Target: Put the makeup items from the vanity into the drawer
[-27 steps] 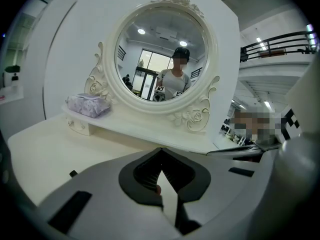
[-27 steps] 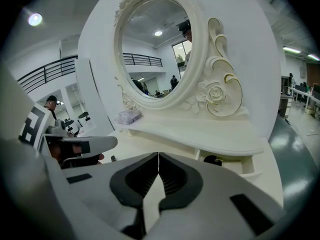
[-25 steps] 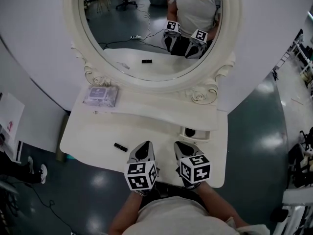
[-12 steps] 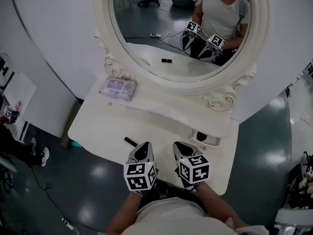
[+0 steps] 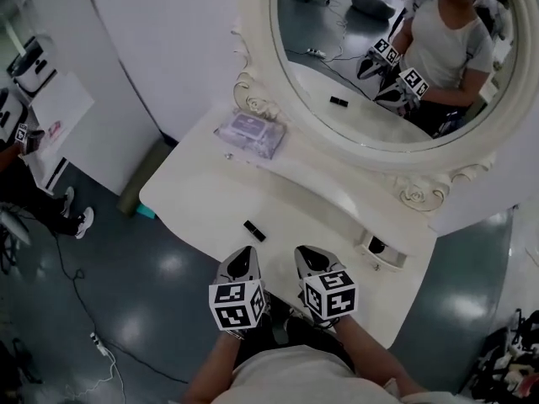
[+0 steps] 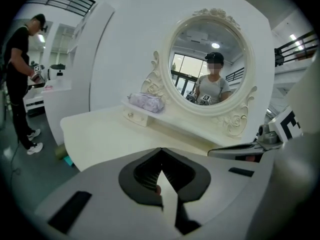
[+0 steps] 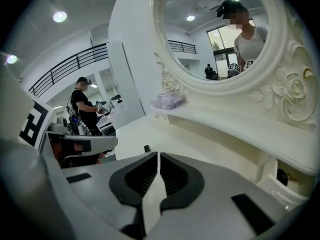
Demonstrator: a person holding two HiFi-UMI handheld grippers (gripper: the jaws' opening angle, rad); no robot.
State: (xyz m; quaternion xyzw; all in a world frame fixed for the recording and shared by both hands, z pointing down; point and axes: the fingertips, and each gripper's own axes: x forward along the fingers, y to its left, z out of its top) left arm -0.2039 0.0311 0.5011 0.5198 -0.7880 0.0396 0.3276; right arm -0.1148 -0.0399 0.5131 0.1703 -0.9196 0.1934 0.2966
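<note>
Both grippers are low at the near edge, side by side and just apart. The left gripper [image 5: 244, 256] has its jaws drawn together with nothing between them, as its own view [image 6: 160, 160] shows. The right gripper [image 5: 305, 256] is the same story, jaws closed to a thin slit and empty [image 7: 158, 159]. Each noses down toward the tabletop, touching nothing.

On to the big picture: the cream vanity [image 5: 206, 196] runs diagonally across the head view, its broad top mostly bare. Behind it stands the oval mirror [image 5: 253, 66] in a carved, scrolled frame, showing the person with both marker cubes raised in front.

Now the goods. A purple packet [image 5: 250, 133], flat, soft-looking and wrapped in clear film, sits on the raised shelf at the mirror's left foot, well away from both grippers. It is in the left gripper view too [image 6: 146, 102], above a small closed shelf drawer with a knob [image 6: 133, 116].

At the shelf's right end, under the right scroll, the drawer [image 5: 386, 257] is pulled open, with something dark and round inside, though it's too small to say what.

Smallest of all is a short black stick [image 5: 254, 231], possibly a lipstick. It lies flat on the tabletop just ahead of the left gripper and clear of its tips.

Off to the far left, a person [image 5: 17, 154] in dark clothes stands on the grey floor [image 5: 152, 310].
</note>
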